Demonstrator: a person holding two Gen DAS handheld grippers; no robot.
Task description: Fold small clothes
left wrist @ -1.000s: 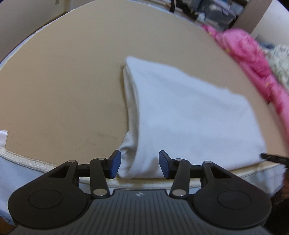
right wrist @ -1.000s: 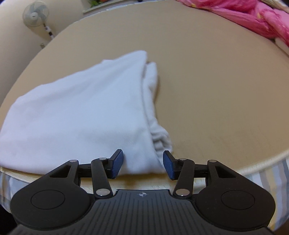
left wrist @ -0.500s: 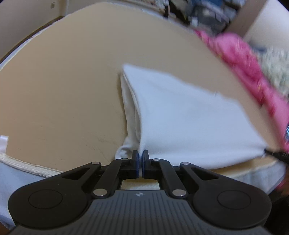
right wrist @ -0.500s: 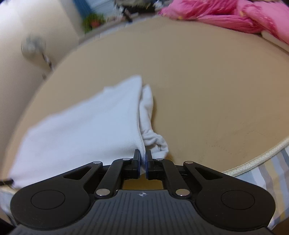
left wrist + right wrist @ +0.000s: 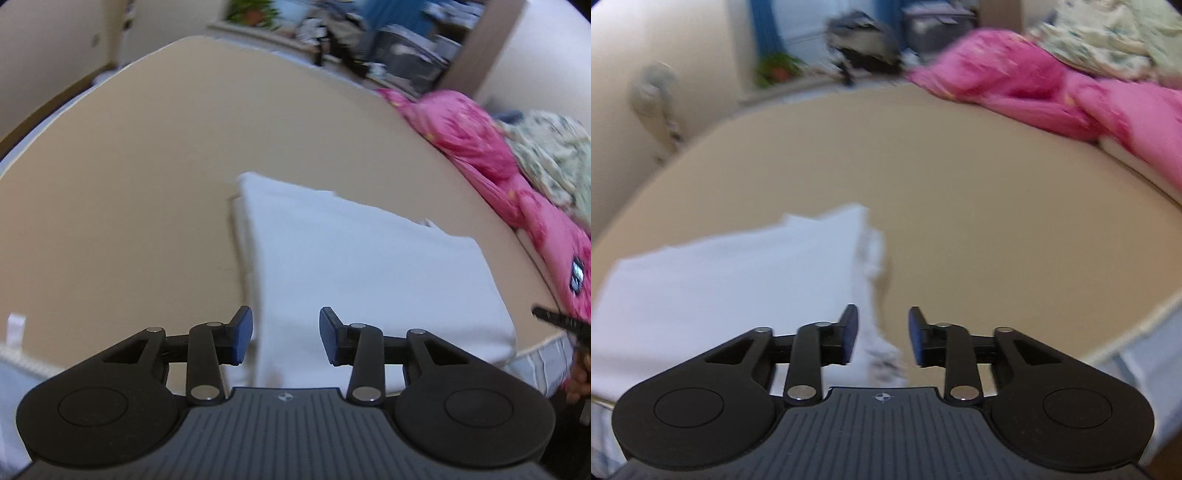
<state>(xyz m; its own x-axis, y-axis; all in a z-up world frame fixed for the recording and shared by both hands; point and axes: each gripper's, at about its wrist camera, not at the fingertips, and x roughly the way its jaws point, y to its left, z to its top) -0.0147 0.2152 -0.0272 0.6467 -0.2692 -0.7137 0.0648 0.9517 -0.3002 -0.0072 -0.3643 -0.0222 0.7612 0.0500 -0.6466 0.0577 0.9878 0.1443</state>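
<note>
**Both grippers parted over the folded white garment**

Left wrist view: the left gripper (image 5: 286,334) has just been opening, and its blue pads stand apart with nothing clamped. The white folded garment (image 5: 369,273) lies in the lower centre of the frame on the tan bed (image 5: 129,184), its near left corner behind the gap. A pink blanket (image 5: 480,147) is heaped at right.

Right wrist view: the right gripper (image 5: 880,334) has also just been opening and grips nothing. The garment (image 5: 731,280) fills the lower left, its crumpled right edge showing between the pads. The pink blanket (image 5: 1052,96) sits upper right.
</note>
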